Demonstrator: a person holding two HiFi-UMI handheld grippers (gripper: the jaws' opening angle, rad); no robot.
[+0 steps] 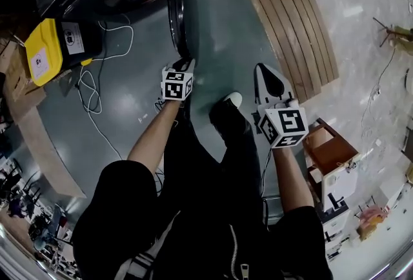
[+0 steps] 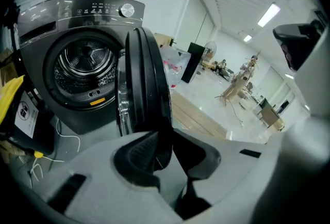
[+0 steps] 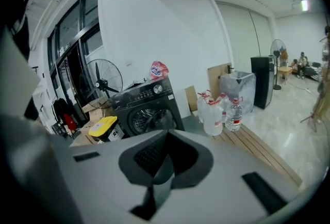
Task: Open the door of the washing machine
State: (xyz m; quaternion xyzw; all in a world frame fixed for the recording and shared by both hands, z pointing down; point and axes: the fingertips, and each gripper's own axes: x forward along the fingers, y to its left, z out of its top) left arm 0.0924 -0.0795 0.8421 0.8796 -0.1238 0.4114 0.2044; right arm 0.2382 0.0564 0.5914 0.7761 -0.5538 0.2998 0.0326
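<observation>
Standing open, the dark door (image 2: 147,78) juts from the washing machine (image 2: 38,58).

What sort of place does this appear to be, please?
Probably a large workshop or lab hall, not a home: a washing machine stands on bare floor near a pedestal fan, cardboard boxes and water bottles.

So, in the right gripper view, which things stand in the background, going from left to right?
Floor fan → washing machine → water bottles → tall black cabinet → second fan.
</observation>
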